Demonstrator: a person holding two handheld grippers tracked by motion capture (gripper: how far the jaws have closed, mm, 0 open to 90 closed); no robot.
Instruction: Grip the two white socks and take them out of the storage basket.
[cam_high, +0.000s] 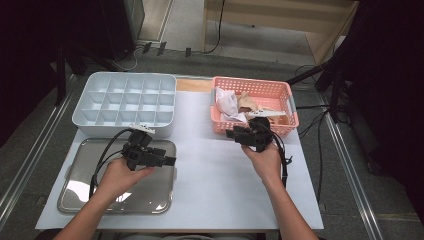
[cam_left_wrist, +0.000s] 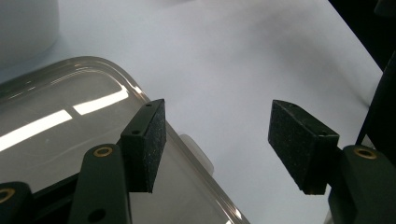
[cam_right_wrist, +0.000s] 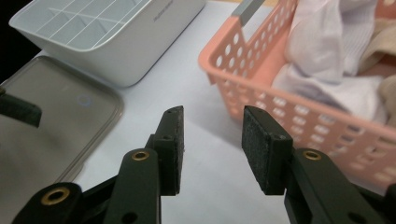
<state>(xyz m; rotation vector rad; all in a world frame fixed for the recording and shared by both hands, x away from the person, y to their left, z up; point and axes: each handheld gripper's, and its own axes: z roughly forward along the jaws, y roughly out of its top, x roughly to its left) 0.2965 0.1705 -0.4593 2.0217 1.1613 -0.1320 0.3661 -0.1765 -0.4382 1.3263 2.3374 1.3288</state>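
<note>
1. The pink basket (cam_high: 289, 95) stands on the white surface (cam_high: 220, 170), and everything else is easiest placed from it. It holds the work's things: a bundle of white cloth (cam_high: 227, 103) at the end nearer the divided box, with beige pieces (cam_high: 246, 101) just beside it, toward the far end.
2. The right tongs (cam_high: 234, 133) hover at the basket's near wall, outside it, jaws standing apart with nothing between them (the right gripper view shows bare surface in the gap). Held that way, they look ready to go over the rim for a piece of cloth.
3. The white divided box (cam_high: 125, 100) stands beside the basket, its compartments empty; judging by the layout, the cloth pieces are meant to be sorted into it.
4. The clear tray (cam_high: 80, 195) lies well away from the basket, in front of the divided box. The left tongs (cam_high: 172, 161) hang over the tray's edge on the basket side, jaws wide and empty; they seem parked there to keep out of the right hand's way.
</note>
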